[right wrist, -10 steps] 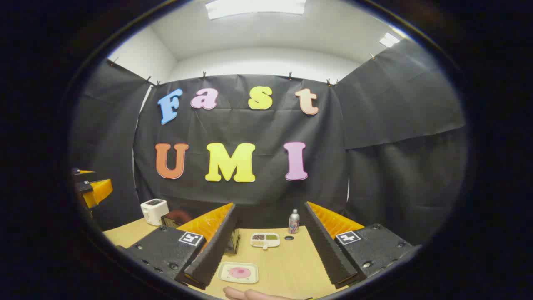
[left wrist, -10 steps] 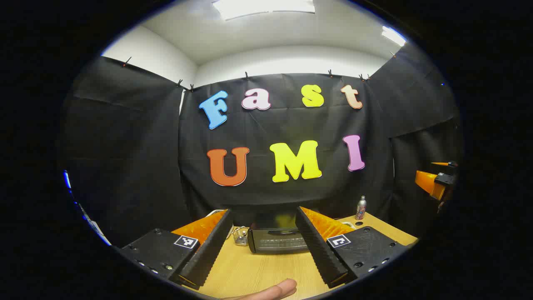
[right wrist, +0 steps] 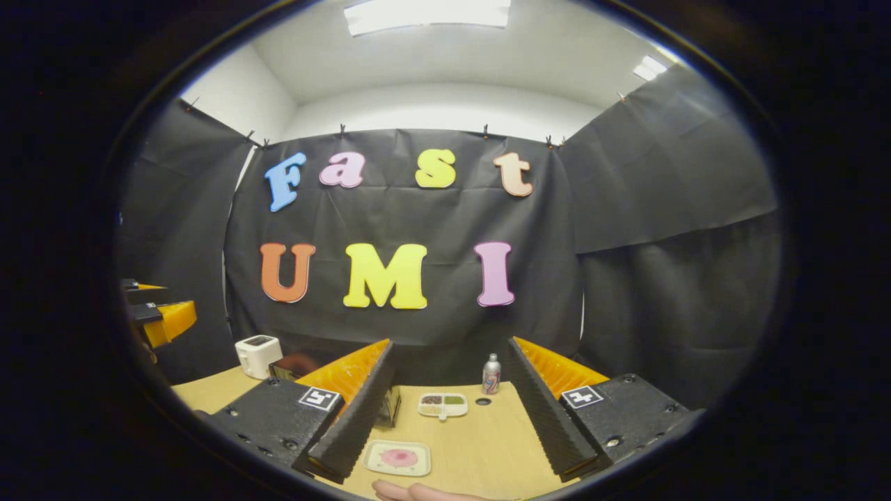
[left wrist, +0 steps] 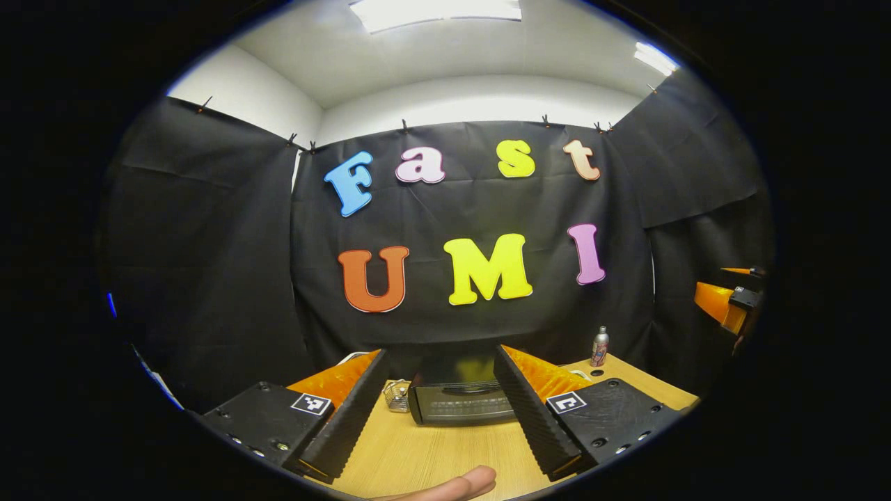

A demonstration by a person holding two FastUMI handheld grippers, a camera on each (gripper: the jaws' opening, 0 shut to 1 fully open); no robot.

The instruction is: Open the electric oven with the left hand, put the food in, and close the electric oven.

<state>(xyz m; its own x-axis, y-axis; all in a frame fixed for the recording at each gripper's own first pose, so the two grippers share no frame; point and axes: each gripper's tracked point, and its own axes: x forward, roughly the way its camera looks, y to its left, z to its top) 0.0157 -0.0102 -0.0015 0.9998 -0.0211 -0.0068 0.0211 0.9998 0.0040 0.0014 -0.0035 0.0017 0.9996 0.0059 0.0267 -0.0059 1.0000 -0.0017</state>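
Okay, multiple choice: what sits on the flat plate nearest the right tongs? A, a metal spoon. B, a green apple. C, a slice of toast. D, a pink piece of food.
D: in the right gripper view the plate on the wooden table holds a round pink piece of food, just ahead of the open right tongs.

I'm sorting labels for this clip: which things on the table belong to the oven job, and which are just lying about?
For the job:
electric oven, door shut
plate with pink food
left gripper, open
right gripper, open

Lying about:
white toaster
can
divided dish
wire basket
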